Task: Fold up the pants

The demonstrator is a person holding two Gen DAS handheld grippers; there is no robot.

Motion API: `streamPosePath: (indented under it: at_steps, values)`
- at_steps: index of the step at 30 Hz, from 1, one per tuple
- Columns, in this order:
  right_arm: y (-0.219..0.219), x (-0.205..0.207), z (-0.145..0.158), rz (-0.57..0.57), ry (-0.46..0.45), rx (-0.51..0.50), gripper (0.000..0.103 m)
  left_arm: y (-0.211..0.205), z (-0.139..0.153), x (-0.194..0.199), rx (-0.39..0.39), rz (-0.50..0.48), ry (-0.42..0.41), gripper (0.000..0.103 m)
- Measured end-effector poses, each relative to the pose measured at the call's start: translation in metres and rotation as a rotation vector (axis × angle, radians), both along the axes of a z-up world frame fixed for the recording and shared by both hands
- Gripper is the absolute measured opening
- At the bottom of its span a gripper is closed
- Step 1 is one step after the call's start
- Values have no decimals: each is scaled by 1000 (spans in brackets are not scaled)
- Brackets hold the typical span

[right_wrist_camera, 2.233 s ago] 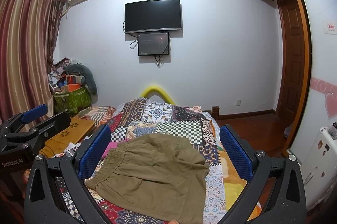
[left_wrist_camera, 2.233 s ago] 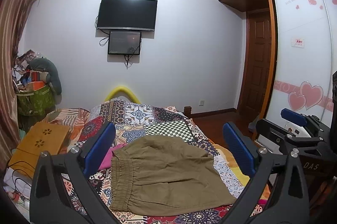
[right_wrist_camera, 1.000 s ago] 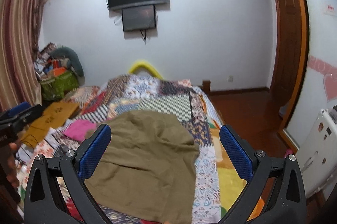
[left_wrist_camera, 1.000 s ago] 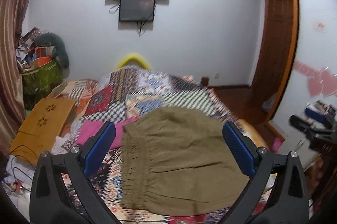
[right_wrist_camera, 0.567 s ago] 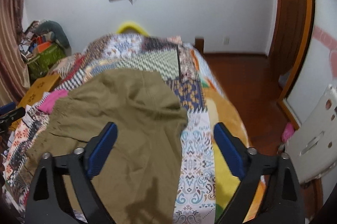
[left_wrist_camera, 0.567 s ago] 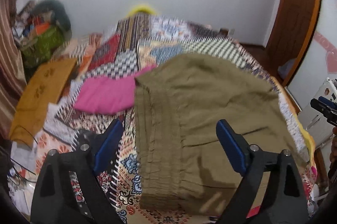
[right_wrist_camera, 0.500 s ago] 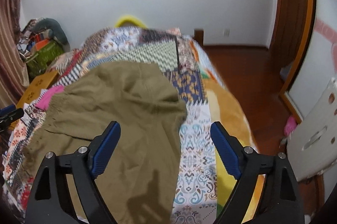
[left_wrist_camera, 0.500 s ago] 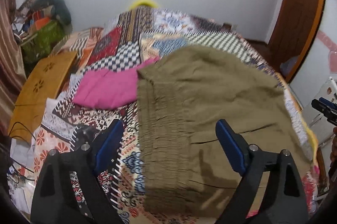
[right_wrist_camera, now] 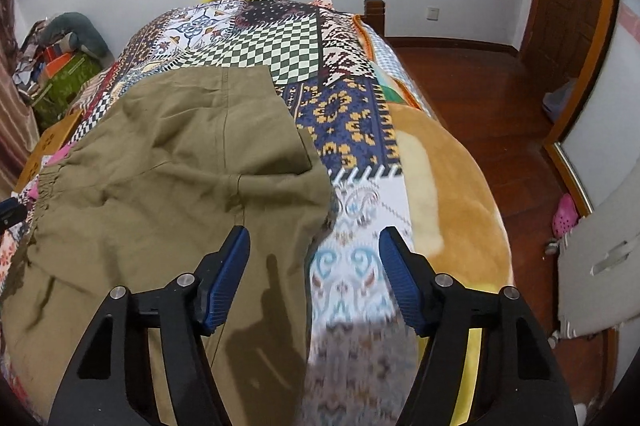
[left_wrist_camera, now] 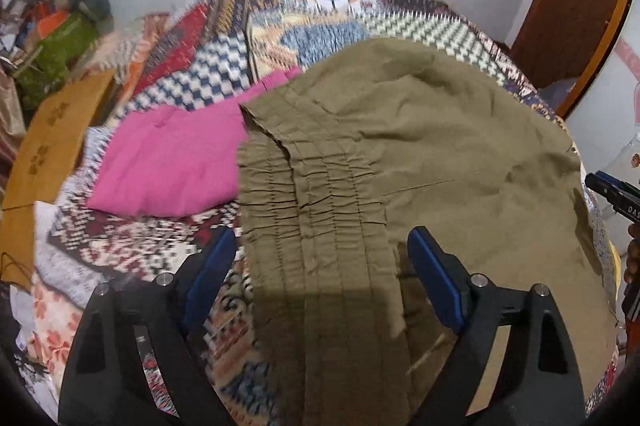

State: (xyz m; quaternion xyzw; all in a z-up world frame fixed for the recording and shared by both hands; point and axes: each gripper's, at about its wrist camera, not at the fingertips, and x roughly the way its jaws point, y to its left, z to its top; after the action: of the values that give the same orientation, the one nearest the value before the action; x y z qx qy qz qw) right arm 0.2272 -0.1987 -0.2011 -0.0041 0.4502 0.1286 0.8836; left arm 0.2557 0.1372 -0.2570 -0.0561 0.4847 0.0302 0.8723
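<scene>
Olive-brown pants lie spread on the patchwork bedspread, their gathered elastic waistband towards the left. My left gripper hovers over the waistband, open, its blue pads clear of the cloth. In the right wrist view the same pants fill the left half, with the leg end folded over itself. My right gripper hangs over their right edge. Its jaws are closing, the cloth edge lies below the gap, and neither pad presses on it.
A pink garment lies on the bed beside the waistband. A wooden lap desk and a green bag sit left of the bed. Right of the bed are wooden floor, a white panel and a pink slipper.
Both grippers have dropped and tipped down towards the bed, so the pants fill far more of each view. The right jaws have narrowed clearly, the left ones slightly.
</scene>
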Motion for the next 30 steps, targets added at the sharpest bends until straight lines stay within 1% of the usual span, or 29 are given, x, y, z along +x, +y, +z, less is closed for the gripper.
streamPosePath:
  at_steps: [2,3,5,6,7,9,10,11,12,13,14,17,21,25,28,30]
  values:
    - [2,7,-7,15,19,10,57,3,-11,11,-38,-5,42,85]
    - [3,10,-11,17,31,13,56,4,-14,13,-46,-4,49,85]
    - [6,14,-21,26,64,17,48,3,-16,16,-47,-7,43,85]
    - [8,16,-25,32,83,19,41,2,-16,16,-40,-10,39,84]
    - [9,17,-29,37,98,25,37,1,-16,17,-32,-14,37,83]
    - [11,12,-32,42,82,12,35,-2,-17,19,-9,-26,37,76]
    - [13,11,-31,48,78,-2,30,-3,-17,19,4,-31,37,75]
    - [15,11,-31,51,78,-13,26,-5,-17,21,14,-40,39,70]
    - [15,9,-31,61,84,-21,18,-7,-17,22,21,-52,37,61]
    - [16,7,-31,70,86,-24,14,-8,-17,23,22,-65,36,58]
    - [16,6,-31,73,84,-31,13,-12,-15,24,42,-75,34,53]
    - [17,2,-30,80,86,-55,10,-15,-14,25,77,-76,30,51]
    - [13,-1,-31,69,107,-40,8,-10,-16,24,38,-67,29,51]
    - [10,-2,-26,67,118,-22,9,-11,-7,18,34,-72,30,52]
    - [5,-1,-17,57,140,19,13,-3,5,14,-1,-52,22,54]
    - [2,1,-9,42,132,44,18,4,13,14,-45,-28,13,59]
